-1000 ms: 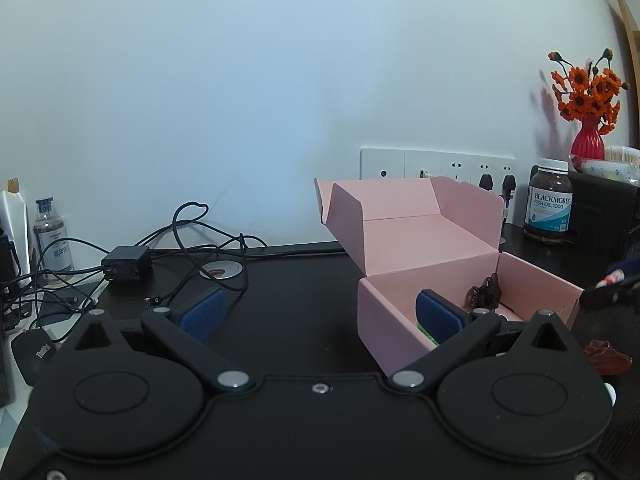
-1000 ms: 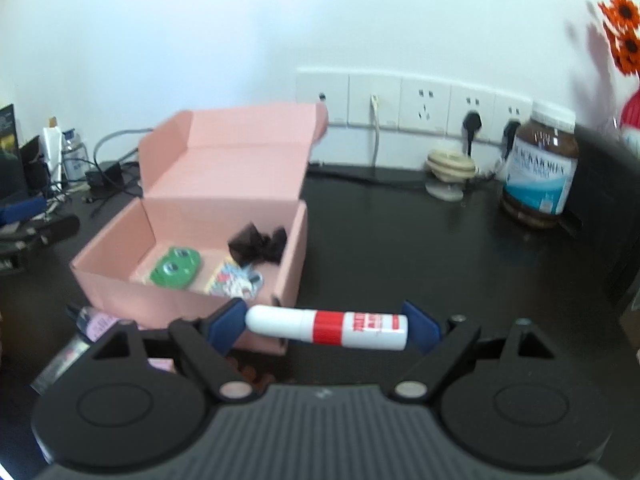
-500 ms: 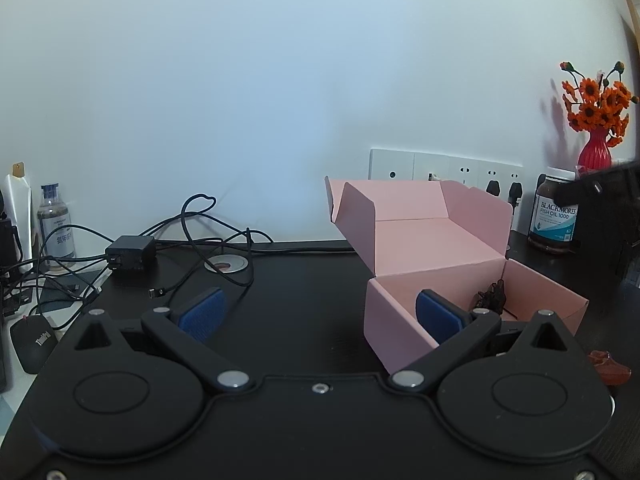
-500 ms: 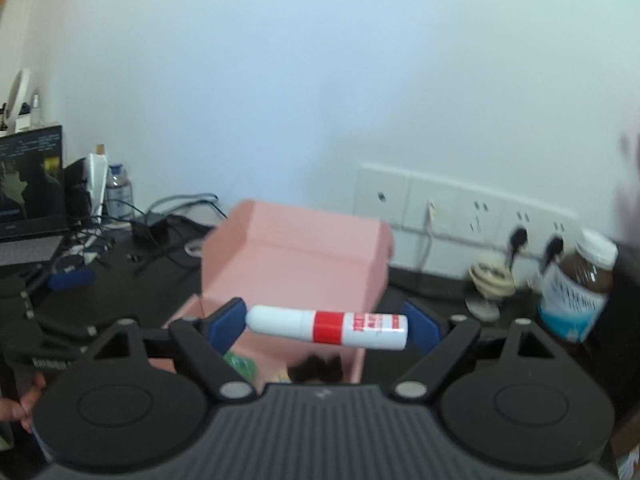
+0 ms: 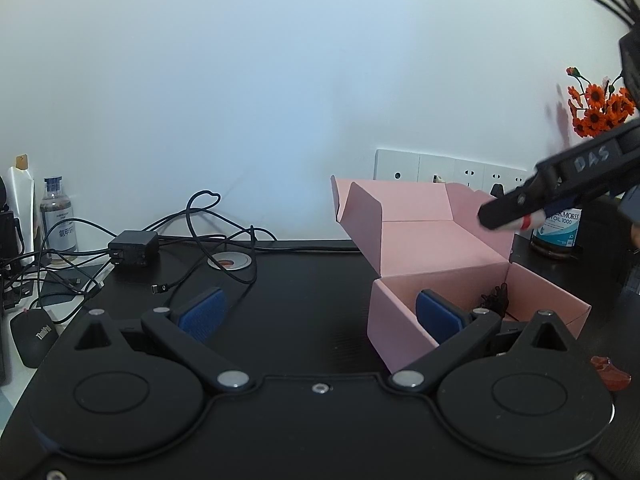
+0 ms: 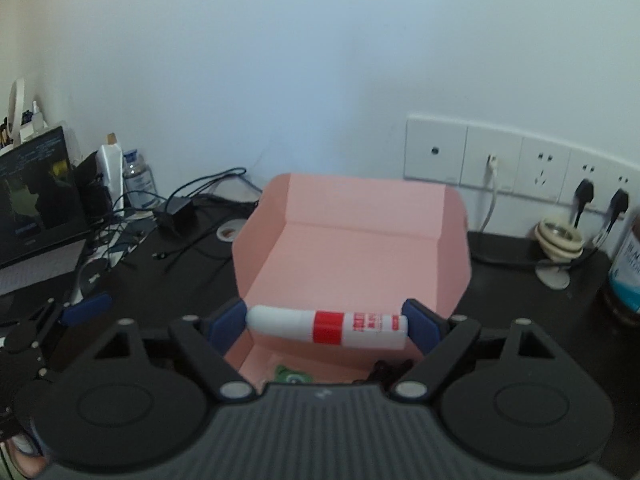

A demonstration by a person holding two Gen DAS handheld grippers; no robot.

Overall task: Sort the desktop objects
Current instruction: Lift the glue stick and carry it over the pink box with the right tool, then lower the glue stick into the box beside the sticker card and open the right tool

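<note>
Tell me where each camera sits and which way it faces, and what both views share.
Left wrist: on the left gripper, looking forward across the black desk; its open fingers show.
Right wrist: on the right gripper, above the pink box, tilted down; its fingers clamp a red-and-white tube.
Shared: pink box, wall sockets, charger.

— What's cluttering the back of that black desk (image 5: 304,292)?

— A black power adapter (image 5: 133,248) in a tangle of cables (image 5: 200,236), a grey disc (image 5: 229,261) beside it, and a clear bottle (image 5: 59,216) by the wall. A ThinkPad mouse (image 5: 34,334) sits at the left edge.

— And to the right?

— A row of white wall sockets (image 6: 516,168), two with black plugs, a Blackmores jar (image 5: 558,228), and orange flowers (image 5: 598,108). A laptop screen (image 6: 38,196) glows at far left.
</note>
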